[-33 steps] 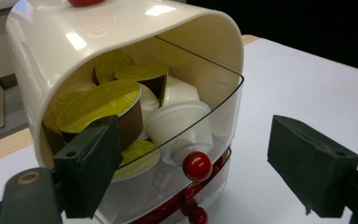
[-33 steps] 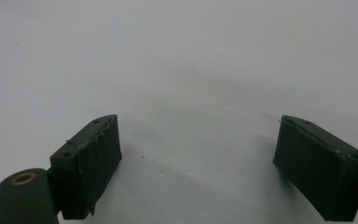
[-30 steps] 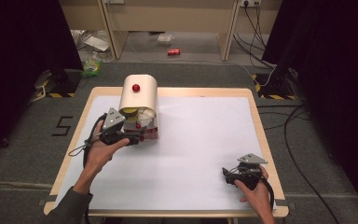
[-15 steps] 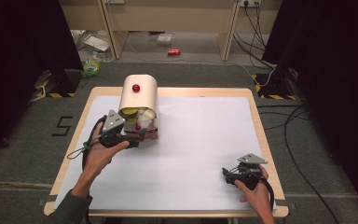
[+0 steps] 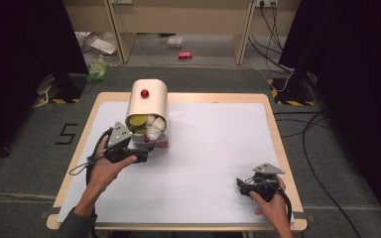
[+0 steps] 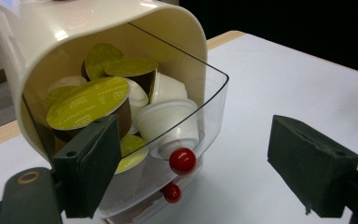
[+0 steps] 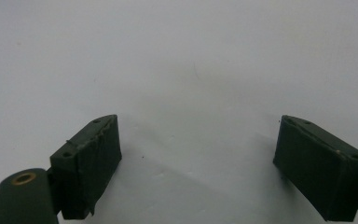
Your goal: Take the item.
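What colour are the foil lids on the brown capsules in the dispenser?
Yellow-green foil lids with small print, clearest in the left gripper view.

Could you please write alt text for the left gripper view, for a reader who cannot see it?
A cream capsule holder with a clear front drawer holds green-lidded and white coffee capsules. The drawer has a red knob, with a second red knob below. The left gripper has its black jaws open before it, over a white table.

Cream capsule dispenser point(image 5: 147, 101) at table's far-left — clear drawer point(image 6: 205, 116) open, full of pods point(image 6: 87, 102).
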Demonstrator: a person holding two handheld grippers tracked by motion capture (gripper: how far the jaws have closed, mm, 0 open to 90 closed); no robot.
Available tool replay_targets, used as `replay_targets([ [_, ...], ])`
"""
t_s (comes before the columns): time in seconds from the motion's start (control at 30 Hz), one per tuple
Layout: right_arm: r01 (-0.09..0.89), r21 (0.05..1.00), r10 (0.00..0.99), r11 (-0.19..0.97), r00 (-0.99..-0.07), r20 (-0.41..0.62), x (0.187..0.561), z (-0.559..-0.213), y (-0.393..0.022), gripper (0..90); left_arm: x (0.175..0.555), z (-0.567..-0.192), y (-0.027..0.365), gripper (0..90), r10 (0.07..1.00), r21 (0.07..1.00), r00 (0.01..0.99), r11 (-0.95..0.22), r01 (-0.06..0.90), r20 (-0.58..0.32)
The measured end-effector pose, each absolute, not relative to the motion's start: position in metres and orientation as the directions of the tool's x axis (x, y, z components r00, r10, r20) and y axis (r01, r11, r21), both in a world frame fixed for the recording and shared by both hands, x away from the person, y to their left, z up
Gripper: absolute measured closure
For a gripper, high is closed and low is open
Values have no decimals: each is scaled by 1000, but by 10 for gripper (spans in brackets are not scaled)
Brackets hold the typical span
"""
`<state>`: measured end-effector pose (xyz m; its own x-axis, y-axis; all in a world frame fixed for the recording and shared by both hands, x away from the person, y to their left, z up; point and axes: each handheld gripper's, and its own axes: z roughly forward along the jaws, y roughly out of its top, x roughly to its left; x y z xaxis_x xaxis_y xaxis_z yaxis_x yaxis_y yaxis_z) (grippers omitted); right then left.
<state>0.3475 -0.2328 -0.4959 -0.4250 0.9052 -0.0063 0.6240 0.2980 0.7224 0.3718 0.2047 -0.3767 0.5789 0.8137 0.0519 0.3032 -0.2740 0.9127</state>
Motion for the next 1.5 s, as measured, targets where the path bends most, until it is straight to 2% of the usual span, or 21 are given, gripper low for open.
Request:
replay_targets([
  [1.5, 624, 723, 905, 298, -425, -6, 348, -496, -233, 148, 322, -395, 201, 170, 812, 929, 582, -250, 274, 47],
])
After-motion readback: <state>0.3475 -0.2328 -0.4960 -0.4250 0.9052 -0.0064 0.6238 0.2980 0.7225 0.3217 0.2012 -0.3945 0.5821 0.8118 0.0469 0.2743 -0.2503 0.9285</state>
